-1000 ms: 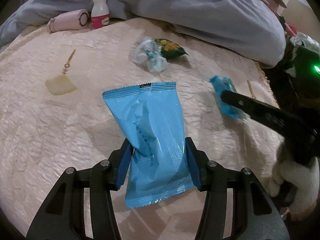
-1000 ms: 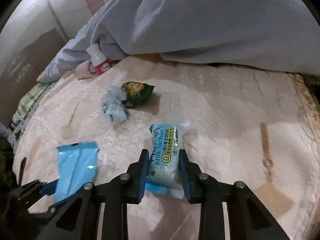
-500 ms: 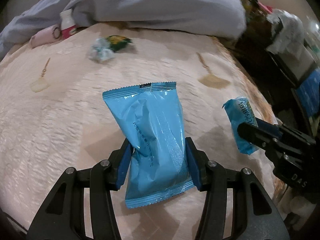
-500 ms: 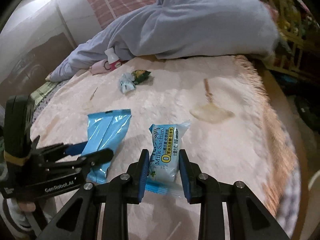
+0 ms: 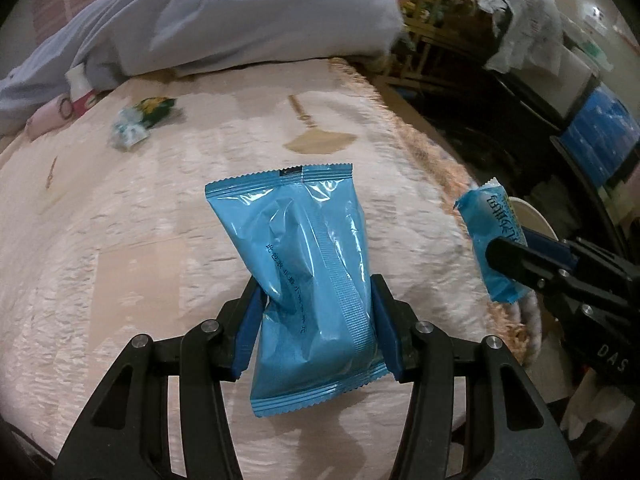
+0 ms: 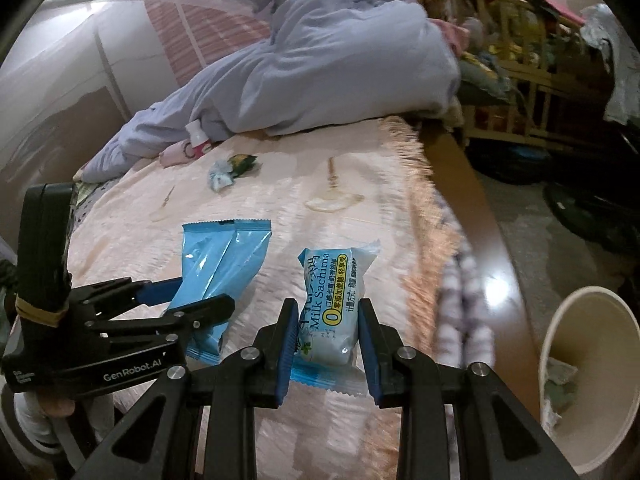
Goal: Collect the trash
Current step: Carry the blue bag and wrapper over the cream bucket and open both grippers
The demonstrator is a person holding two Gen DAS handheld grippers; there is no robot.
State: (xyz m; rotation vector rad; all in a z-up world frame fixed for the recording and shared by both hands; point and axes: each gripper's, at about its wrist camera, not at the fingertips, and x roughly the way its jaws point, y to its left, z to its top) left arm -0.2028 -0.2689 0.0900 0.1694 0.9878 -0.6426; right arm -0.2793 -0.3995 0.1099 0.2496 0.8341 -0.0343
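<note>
My left gripper is shut on a large blue snack packet, held up above the pink bedspread. The same packet shows at the left of the right wrist view, in the left gripper. My right gripper is shut on a pale blue Milk Sachima wrapper, seen again at the right of the left wrist view as wrapper. Both hang near the bed's fringed edge. A white paper bin with trash inside stands on the floor at lower right.
A crumpled wrapper and a green snack bag lie farther back on the bed. A small bottle and a pink pouch sit by the grey quilt. Cluttered furniture and a wooden crib stand beyond the bed.
Both grippers have carried their packets rightward across the bed to its fringed edge and slightly up. The floor and the white bin have come into view. The grips are unchanged.
</note>
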